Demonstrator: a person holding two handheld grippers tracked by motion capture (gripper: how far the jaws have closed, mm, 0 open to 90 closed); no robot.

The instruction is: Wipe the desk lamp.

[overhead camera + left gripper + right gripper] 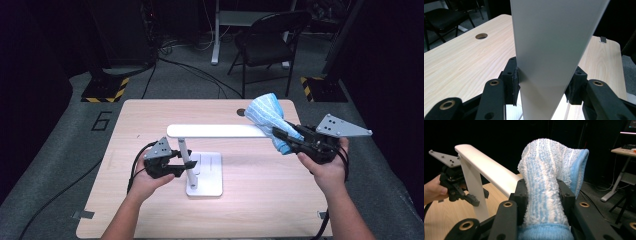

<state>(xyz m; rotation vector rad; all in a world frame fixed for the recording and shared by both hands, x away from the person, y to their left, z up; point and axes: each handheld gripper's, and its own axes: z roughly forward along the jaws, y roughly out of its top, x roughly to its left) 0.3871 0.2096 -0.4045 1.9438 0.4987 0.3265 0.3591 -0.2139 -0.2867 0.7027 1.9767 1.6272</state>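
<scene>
A white desk lamp stands mid-table on a flat base (209,175), with an upright post (184,150) and a long level arm (215,131). My left gripper (182,164) is shut on the post low down; in the left gripper view both pads (516,77) press the post's (549,50) sides. My right gripper (282,136) is shut on a blue-and-white striped cloth (265,114) at the arm's right end. In the right gripper view the cloth (549,175) bulges up between the jaws, beside the lamp arm (486,167), with the left gripper (472,198) beyond.
The wooden table (150,115) has a round cable hole (240,113) near its far edge. A black folding chair (270,35) stands on the floor behind it, with two yellow-and-black striped stand bases (105,90) at either side.
</scene>
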